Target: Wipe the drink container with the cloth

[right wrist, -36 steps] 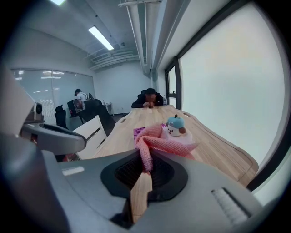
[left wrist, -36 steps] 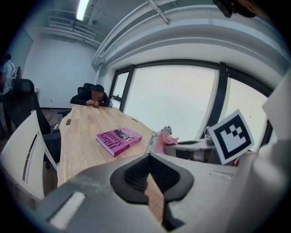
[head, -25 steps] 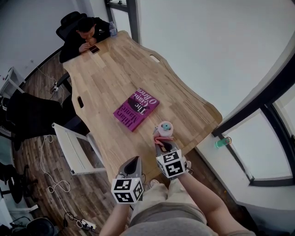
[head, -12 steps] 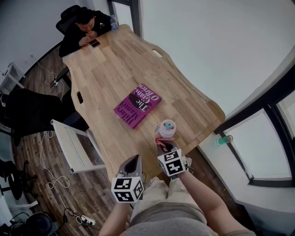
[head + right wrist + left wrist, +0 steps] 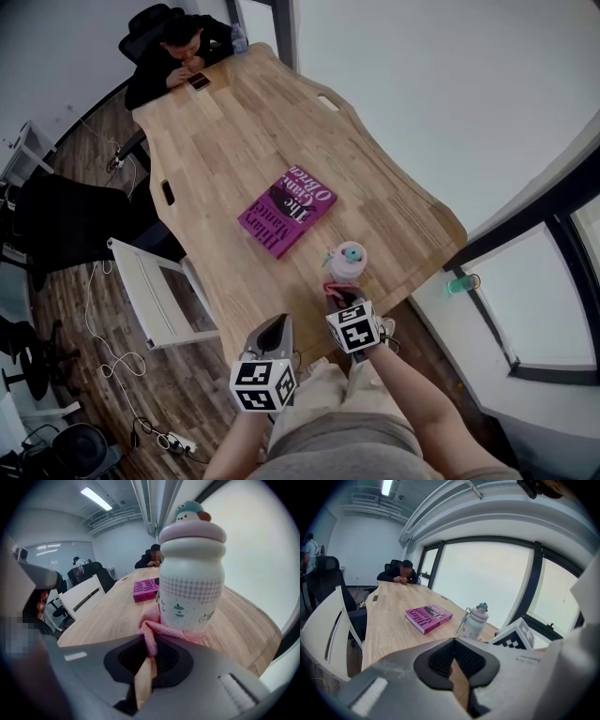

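Observation:
A white drink bottle (image 5: 349,263) with a pink lid stands upright near the close end of the wooden table (image 5: 234,159). A pink cloth (image 5: 335,289) lies bunched against its foot. My right gripper (image 5: 339,299) is shut on that cloth; in the right gripper view the cloth (image 5: 153,632) runs from the jaws (image 5: 149,656) up to the bottle (image 5: 190,583). My left gripper (image 5: 275,328) hangs off the table's near edge, left of the bottle, shut on nothing. The left gripper view shows the bottle (image 5: 476,620) beyond the closed left gripper (image 5: 452,654).
A purple book (image 5: 286,210) lies mid-table behind the bottle. A person (image 5: 178,47) sits at the far end with a phone. A white chair (image 5: 150,295) stands at the table's left side, cables trail on the floor, and a green cup (image 5: 457,283) sits on the sill.
The head view has shifted slightly. My right gripper stays at the bottle's foot with the cloth in it, and the left gripper holds its place.

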A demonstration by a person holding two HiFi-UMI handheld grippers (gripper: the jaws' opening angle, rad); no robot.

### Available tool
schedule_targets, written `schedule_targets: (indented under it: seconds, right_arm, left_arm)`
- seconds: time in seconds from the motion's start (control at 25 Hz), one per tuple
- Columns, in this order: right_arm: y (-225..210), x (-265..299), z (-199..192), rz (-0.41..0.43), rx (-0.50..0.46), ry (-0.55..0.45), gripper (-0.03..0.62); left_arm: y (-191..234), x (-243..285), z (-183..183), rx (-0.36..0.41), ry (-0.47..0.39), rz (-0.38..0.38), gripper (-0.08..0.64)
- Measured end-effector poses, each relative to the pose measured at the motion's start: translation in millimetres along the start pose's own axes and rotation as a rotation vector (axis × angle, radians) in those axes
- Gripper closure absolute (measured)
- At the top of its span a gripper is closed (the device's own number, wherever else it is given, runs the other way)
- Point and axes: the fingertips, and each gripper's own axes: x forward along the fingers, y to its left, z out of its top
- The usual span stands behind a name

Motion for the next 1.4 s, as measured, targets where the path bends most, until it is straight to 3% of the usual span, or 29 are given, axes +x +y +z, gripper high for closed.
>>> schedule_targets:
  seconds: [0.72, 1.08, 1.4]
  right_arm:
    - [-2, 8, -11, -0.023, 0.023, 0.033, 0.568]
    - [26, -52, 20, 0.059, -0.046, -0.100, 0.568]
    - [25, -122, 32, 0.128, -0.091, -0.220, 0.568]
  left_arm:
    - [13, -20, -4, -0.011, -0.017, 0.028, 0.557]
    - [1, -37, 4, -0.032, -0.075, 0.056, 0.557]
    - [-30, -52, 3, -0.051, -0.147, 0.129, 0.557]
